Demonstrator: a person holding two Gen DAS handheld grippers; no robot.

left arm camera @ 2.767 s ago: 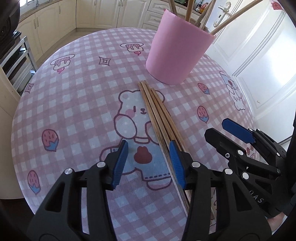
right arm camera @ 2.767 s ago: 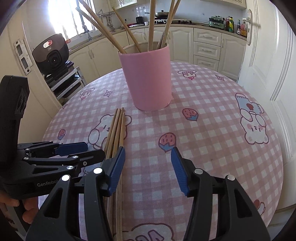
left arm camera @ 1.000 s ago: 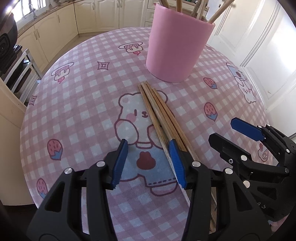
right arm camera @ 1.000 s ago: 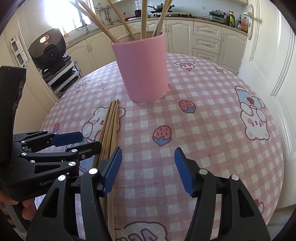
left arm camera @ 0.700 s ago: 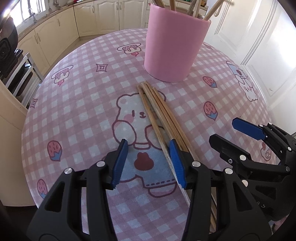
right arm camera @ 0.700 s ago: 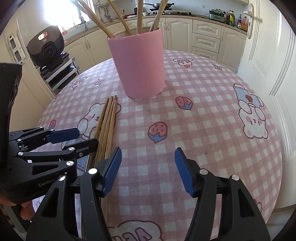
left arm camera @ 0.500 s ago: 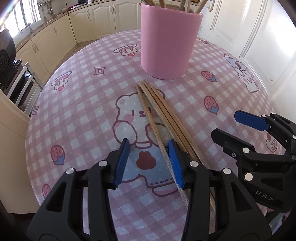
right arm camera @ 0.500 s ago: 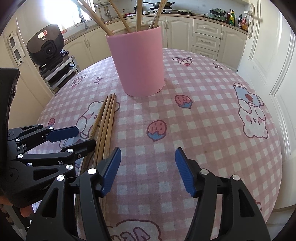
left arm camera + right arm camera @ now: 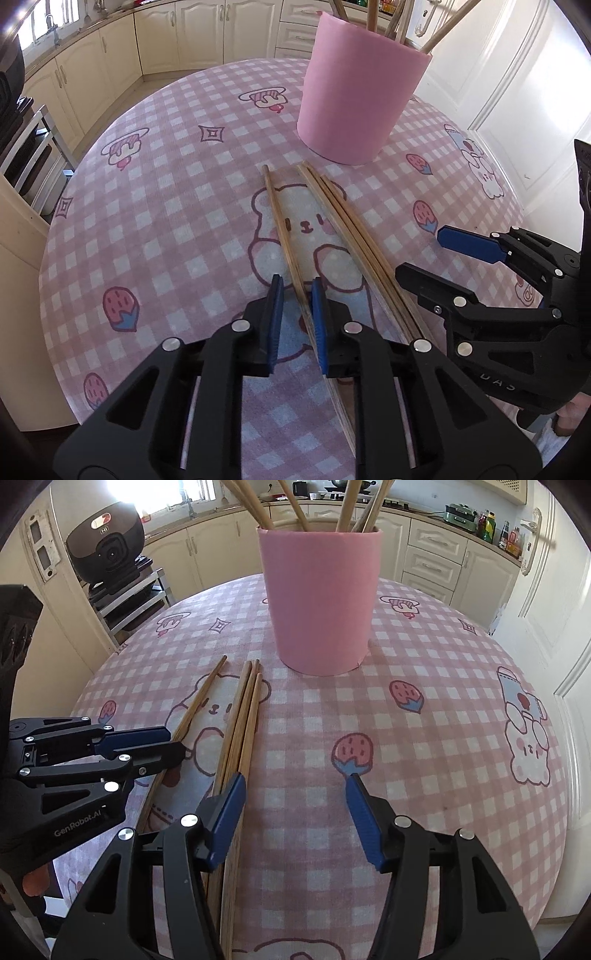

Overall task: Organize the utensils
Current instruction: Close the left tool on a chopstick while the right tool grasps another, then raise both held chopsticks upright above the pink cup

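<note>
Cream kitchen cabinets [image 9: 207,33] ring your round table with its pink checked bear-print cloth [image 9: 177,229]. Your left gripper [image 9: 297,295] is closing right now, its blue pads narrowed around one long wooden chopstick [image 9: 284,229] that lies apart from the others; the stick sits against the right pad, with a sliver of gap on the other side. Just beside it, three more wooden chopsticks [image 9: 240,723] lie bunched together on the cloth, their far tips near the tall pink cylindrical holder [image 9: 319,602]. That holder stands upright with several chopsticks already leaning inside. Your right gripper [image 9: 295,786] is spread and narrowing, nothing between the pads, its left pad over the bunch.
</note>
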